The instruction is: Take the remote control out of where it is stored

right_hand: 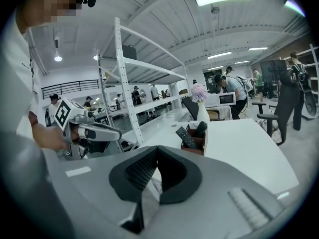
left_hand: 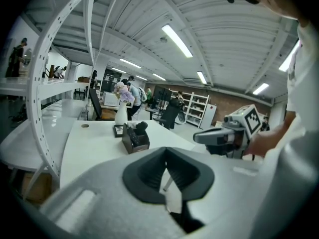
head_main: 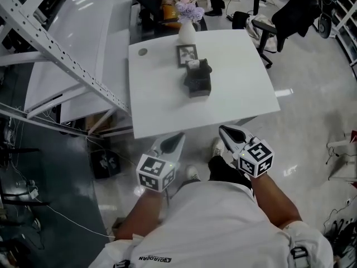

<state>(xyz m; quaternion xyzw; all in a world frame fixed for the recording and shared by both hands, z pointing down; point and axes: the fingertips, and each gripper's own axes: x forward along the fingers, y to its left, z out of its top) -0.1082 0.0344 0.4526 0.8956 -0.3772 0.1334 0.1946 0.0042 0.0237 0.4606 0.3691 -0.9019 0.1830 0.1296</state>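
While both grippers hang short of the table's (head_main: 162,113) near edge, I judge this to be the approach step, with nothing touched yet. The left gripper (head_main: 178,138) and the right gripper (head_main: 224,129) each have their jaws closed on nothing, pads meeting at the tips. The remote control (right_hand: 187,137) stands tilted in a dark holder (head_main: 198,86) near the table's middle, just in front of a picture frame (head_main: 187,54) and a white vase (head_main: 186,32), well ahead of both sets of jaws. Next I would need to carry one gripper forward over the tabletop, part its jaws, and line them across the remote's upper end, which leans out on the holder's left side
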